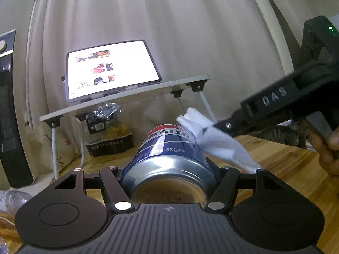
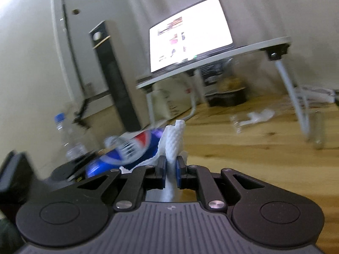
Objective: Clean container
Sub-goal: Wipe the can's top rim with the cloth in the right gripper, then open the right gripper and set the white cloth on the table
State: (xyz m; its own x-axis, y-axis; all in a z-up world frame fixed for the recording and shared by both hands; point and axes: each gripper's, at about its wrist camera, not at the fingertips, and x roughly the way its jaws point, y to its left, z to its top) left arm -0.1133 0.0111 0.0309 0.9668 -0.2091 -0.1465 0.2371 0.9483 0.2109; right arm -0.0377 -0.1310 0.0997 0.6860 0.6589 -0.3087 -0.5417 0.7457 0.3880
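Observation:
My left gripper (image 1: 169, 169) is shut on a blue Pepsi can (image 1: 167, 156), held lying along the fingers with its silver bottom toward the camera. My right gripper (image 2: 170, 165) is shut on a white paper towel (image 2: 174, 139). In the left wrist view the right gripper (image 1: 208, 130) reaches in from the right and presses the towel (image 1: 216, 141) against the can's upper right side. In the right wrist view the can (image 2: 131, 146) is blurred, just left of the towel and touching it.
A small white folding table (image 1: 127, 99) with a lit tablet (image 1: 110, 72) stands behind, with dark packages (image 1: 110, 141) under it. A clear plastic bottle (image 2: 67, 135) stands at the left. A crumpled tissue (image 2: 258, 116) lies on the wooden floor (image 2: 243, 148). A black speaker (image 2: 114, 72) is by the wall.

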